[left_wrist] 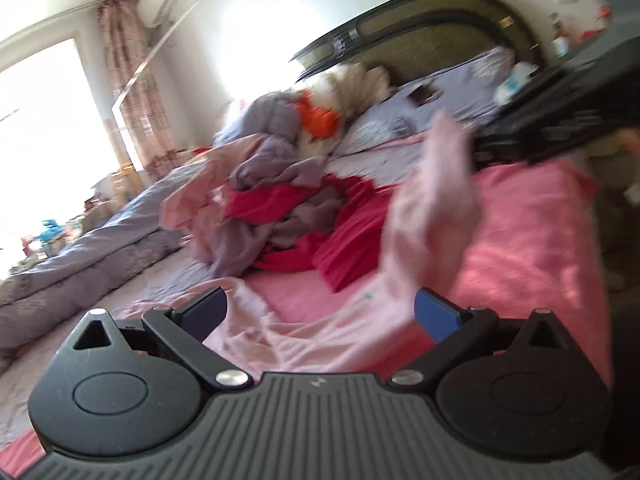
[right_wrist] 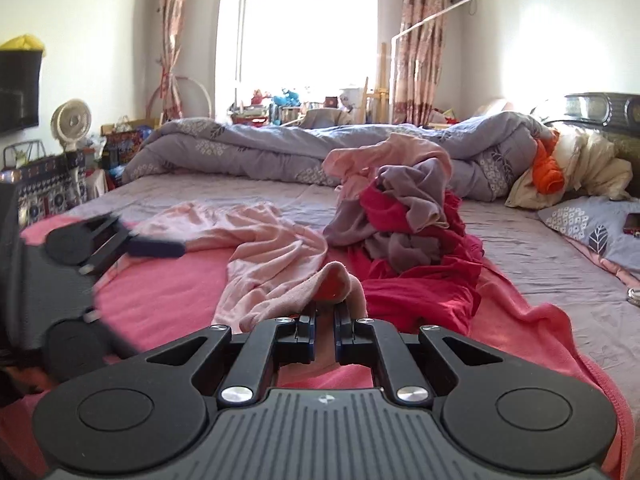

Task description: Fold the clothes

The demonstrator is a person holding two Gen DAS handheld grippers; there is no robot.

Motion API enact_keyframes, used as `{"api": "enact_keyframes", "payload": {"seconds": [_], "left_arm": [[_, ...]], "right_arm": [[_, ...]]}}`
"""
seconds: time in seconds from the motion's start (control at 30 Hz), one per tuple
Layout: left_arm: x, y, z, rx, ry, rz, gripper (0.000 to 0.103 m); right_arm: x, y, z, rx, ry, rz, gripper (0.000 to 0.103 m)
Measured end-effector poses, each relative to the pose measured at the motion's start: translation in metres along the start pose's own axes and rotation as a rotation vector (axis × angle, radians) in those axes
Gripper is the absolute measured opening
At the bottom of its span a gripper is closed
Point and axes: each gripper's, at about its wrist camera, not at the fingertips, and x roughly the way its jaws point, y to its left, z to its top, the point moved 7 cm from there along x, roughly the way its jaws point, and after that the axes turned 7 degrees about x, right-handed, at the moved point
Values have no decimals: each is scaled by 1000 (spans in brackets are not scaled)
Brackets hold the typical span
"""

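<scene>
Pink cloth is pinched between the nearly closed fingers of the right tool (right_wrist: 325, 312): a corner of the pale pink garment (right_wrist: 264, 256) bunches up over the fingertips, and the rest of it trails away across the coral-pink blanket (right_wrist: 160, 292) spread on the bed (right_wrist: 540, 248). From the garment, the left tool (left_wrist: 320, 312) sits on its far side from the right one; its jaws stand wide apart with the fabric lying loose beneath and between them, nothing clamped. Seen from the right wrist, that same tool shows blurred at the garment's left edge.

Beyond the garment, further up the bed, lies the heap of unfolded clothes (right_wrist: 408, 216), red and mauve pieces tangled with another pale pink one. Behind the heap is the rolled grey quilt (right_wrist: 248, 152), and to the heap's right a cream and orange bundle (right_wrist: 560, 168) against the headboard.

The step in hand looks like lifting the garment clear to spread it. To do it well, the left tool probably needs its own firm bite on an opposite corner or hem before any pull, so the cloth opens flat rather than twisting. Both grips should rise evenly, keeping the fabric away from the heap so nothing drags along, then lay it smooth on the blanket
</scene>
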Motion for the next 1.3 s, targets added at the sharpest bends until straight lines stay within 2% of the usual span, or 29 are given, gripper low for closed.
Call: {"api": "enact_keyframes", "payload": {"seconds": [0.03,0.1,0.13,0.2,0.23,0.3,0.33,0.37,0.4,0.43,0.5,0.6,0.73,0.8,0.9,1.0,1.1,1.17,1.23,1.3], "left_arm": [[-3,-2,1,0,-10,-36,102],[0,-8,3,4,-16,-60,102],[3,-10,5,12,-40,-42,100],[5,-15,8,23,-156,-17,96],[11,-18,8,14,-152,-40,94],[31,-22,2,-24,-79,-127,54],[39,-22,-2,-58,-37,-167,45],[44,-20,-7,-97,-20,-197,28],[45,-17,-10,-128,-21,-216,16],[45,-13,-13,-154,-24,-223,12],[42,0,-14,-180,-29,-192,6],[30,36,-11,-240,-40,-115,4],[3,87,-15,-313,-47,-57,4],[-3,100,-31,-340,-2,-46,4],[7,98,-70,-423,129,-105,4],[23,93,-103,-471,205,-107,4],[29,94,-123,-563,218,-138,5],[28,95,-126,-587,214,-149,5],[29,94,-127,-592,214,-153,5],[29,94,-128,-597,210,-156,5]], "right_arm": [[3,-2,3,18,-2,18,10],[8,-2,6,43,-4,66,10],[10,1,7,48,-5,85,10],[12,8,7,38,-3,112,10],[13,12,7,28,-1,123,10],[16,17,6,5,6,119,10],[18,18,5,-1,9,113,10],[20,17,6,2,11,107,10],[22,14,6,12,12,102,10],[24,11,6,24,14,98,10],[29,7,7,54,17,96,10],[32,10,12,102,9,145,10],[35,26,14,176,35,271,10],[44,30,6,224,84,315,10],[62,35,-14,264,152,335,10],[57,57,-27,139,130,380,13],[44,88,-34,-29,99,444,15],[40,107,-35,-108,101,462,23],[47,119,-35,-119,121,489,26],[60,123,-30,-62,145,523,26]]}}
